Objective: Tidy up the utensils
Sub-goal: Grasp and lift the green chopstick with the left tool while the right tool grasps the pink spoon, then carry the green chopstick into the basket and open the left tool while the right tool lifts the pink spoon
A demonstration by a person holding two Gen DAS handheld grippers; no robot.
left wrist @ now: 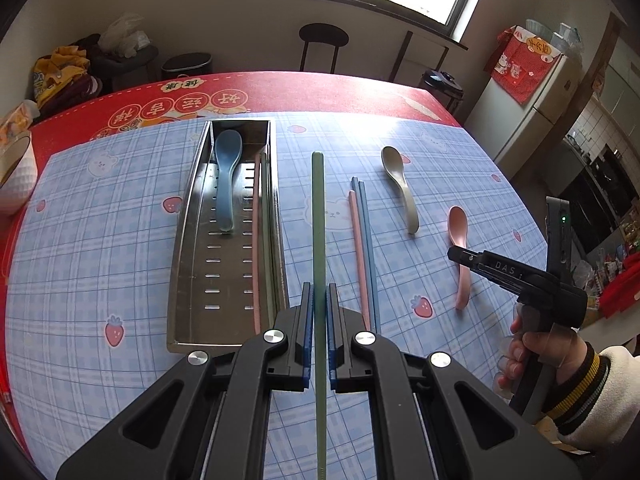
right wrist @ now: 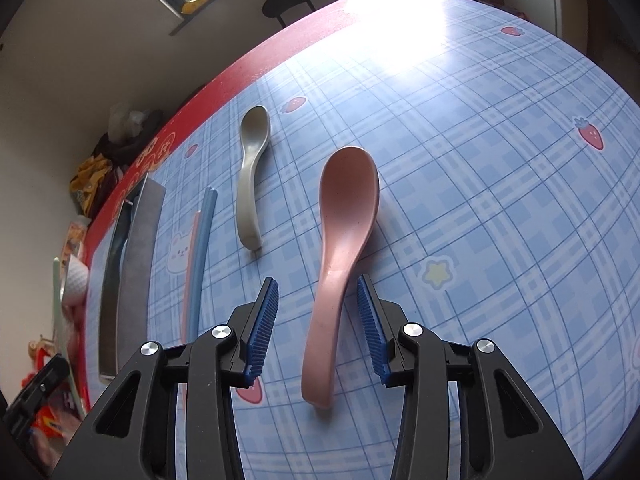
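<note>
My left gripper (left wrist: 319, 300) is shut on a green chopstick (left wrist: 318, 216), held above the table just right of the steel utensil tray (left wrist: 184, 248). In the tray lie a blue spoon (left wrist: 226, 176), a pink chopstick and a green one. A pink chopstick (left wrist: 357, 248) and a blue pair (left wrist: 367, 248) lie on the checked mat, with a grey-green spoon (left wrist: 398, 184) to their right. My right gripper (right wrist: 317, 300) stands open, its pads either side of the pink spoon (right wrist: 340, 248) handle without touching it. The grey-green spoon (right wrist: 251, 168) lies to its left.
A white bowl (left wrist: 16, 176) stands at the table's left edge. The red tablecloth border (left wrist: 280, 92) runs along the far side, with a stool (left wrist: 323, 46) and a dark bin (left wrist: 186, 65) beyond. A hand in a striped cuff (left wrist: 560, 364) holds the right gripper.
</note>
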